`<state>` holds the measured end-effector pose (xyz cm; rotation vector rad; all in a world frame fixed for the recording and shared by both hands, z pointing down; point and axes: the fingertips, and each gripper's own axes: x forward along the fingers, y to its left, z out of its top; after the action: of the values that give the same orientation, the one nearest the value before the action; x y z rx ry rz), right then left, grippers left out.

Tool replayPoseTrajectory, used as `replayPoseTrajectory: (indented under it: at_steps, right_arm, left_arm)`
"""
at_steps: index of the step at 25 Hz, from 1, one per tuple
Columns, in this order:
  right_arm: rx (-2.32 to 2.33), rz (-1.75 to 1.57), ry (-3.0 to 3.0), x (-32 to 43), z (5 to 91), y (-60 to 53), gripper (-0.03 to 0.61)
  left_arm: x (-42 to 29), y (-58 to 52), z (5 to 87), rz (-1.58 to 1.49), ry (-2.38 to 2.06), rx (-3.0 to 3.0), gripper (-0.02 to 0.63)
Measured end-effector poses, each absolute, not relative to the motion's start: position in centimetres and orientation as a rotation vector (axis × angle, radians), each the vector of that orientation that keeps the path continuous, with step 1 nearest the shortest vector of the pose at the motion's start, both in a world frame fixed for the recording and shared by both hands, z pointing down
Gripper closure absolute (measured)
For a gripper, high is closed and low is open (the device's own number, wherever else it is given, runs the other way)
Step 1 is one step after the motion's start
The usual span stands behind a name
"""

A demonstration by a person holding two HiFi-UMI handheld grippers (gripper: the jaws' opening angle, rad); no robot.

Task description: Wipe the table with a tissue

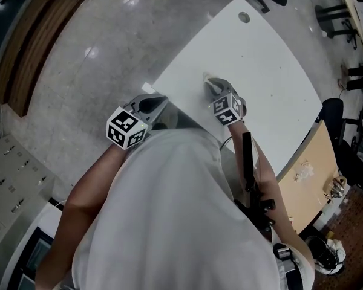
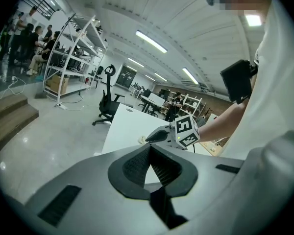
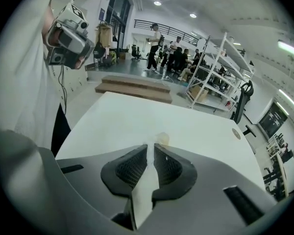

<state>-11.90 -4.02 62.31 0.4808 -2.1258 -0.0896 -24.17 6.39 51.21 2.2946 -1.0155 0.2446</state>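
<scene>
A white table point(image 1: 248, 53) stretches ahead of me. My right gripper point(image 1: 210, 84) is over its near part, shut on a white tissue point(image 1: 206, 77) that pokes out past the tips. In the right gripper view the tissue point(image 3: 160, 139) runs between the two pads and bunches at the front, on or just above the tabletop point(image 3: 137, 116). My left gripper point(image 1: 156, 103) is by the table's near left corner, off the surface; its jaws meet at the tips with nothing in them point(image 2: 150, 147). The left gripper view shows the right gripper point(image 2: 154, 136) and the tissue point(image 2: 141, 141).
A round cable hole point(image 1: 244, 17) lies at the table's far end. A wooden board point(image 1: 308, 174) and a black chair point(image 1: 336, 119) stand to the right. A black office chair point(image 2: 107, 102), white shelves point(image 2: 73, 58), wooden steps point(image 3: 137, 89) and several people point(image 3: 161, 43) are farther off.
</scene>
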Motion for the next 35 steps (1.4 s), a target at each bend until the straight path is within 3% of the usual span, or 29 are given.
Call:
replayPoseTrajectory:
  at_steps: [6, 12, 17, 26, 31, 35]
  right_arm:
    - [0.386, 0.109, -2.228, -12.5, 61.9, -0.3, 0.529]
    - [0.956, 0.461, -2.249, -5.8, 59.8, -5.6, 0.528]
    - [0.938, 0.390, -2.104, -4.4, 62.1, -4.8, 0.528]
    - [0.621, 0.107, -2.204, -14.4, 62.3, 2.6, 0.529]
    - [0.286, 0.079, -2.297, -17.4, 61.7, 7.3, 0.528]
    - [0.444, 0.180, -2.376, -15.5, 59.5, 7.0, 0.528]
  left_arm:
    - [-23.6, 6.6, 50.7, 0.226, -0.997, 2.316, 0.607]
    - [-23.3, 6.8, 50.4, 0.226, -0.977, 2.338, 0.607]
    - [-23.2, 7.3, 50.2, 0.235, -0.968, 2.349, 0.607]
    - [-22.7, 8.2, 50.1, 0.258, -0.943, 2.374, 0.607]
    - [-22.8, 8.5, 49.6, 0.259, -0.925, 2.392, 0.607]
    - [-22.4, 8.1, 49.6, 0.267, -0.901, 2.406, 0.607]
